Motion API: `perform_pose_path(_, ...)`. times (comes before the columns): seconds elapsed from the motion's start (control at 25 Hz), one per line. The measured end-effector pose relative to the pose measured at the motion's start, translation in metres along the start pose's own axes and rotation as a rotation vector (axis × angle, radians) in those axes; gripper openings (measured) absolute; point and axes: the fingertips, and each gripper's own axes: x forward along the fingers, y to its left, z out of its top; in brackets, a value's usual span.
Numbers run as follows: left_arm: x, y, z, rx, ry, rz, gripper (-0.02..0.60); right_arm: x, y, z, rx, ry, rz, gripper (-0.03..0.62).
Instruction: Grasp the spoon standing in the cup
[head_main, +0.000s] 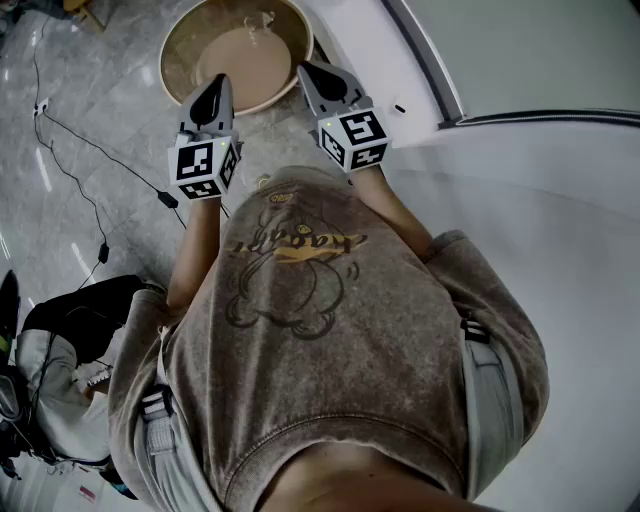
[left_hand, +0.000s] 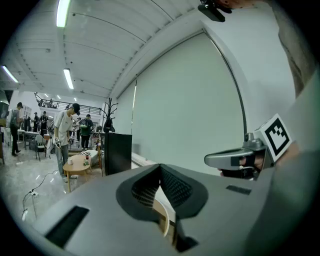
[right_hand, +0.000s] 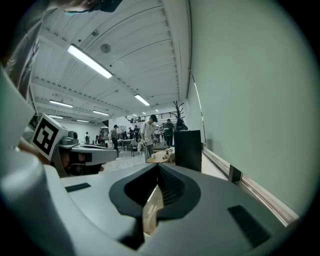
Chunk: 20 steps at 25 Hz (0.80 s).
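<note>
Neither a spoon nor a cup can be made out in any view. In the head view I hold both grippers side by side in front of my chest, pointing nearly level, above a round wooden table (head_main: 176, 58). My left gripper (head_main: 214, 88) has its jaws together with nothing between them, and its tips (left_hand: 160, 168) meet in its own view. My right gripper (head_main: 314, 74) is also shut and empty, and its tips (right_hand: 158, 169) touch. A small pale thing (head_main: 262, 24) lies on the table top, too small to identify.
Cables (head_main: 80, 170) trail over the grey marble floor on the left, beside a black bag (head_main: 60, 310). A pale wall with a blind (head_main: 520, 60) runs along the right. Further off stand a black cabinet (left_hand: 118, 150), a small wooden table (left_hand: 80, 162) and several people.
</note>
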Motion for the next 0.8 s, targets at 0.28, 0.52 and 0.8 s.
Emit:
perform_pose_path(0.28, 0.004, 0.004, -0.005, 0.000, 0.003, -0.013, 0.018, 0.007, 0.002, -0.006, 0.017, -0.009, 0.004, 0.018)
perform_pose_path(0.52, 0.009, 0.015, -0.007, 0.002, 0.014, -0.044, 0.018, 0.017, 0.007, -0.009, 0.054, -0.019, -0.013, 0.018)
perform_pose_path(0.8, 0.010, 0.026, -0.027, 0.027, 0.025, -0.108, 0.018, 0.026, 0.014, -0.028, 0.065, -0.010, -0.062, 0.018)
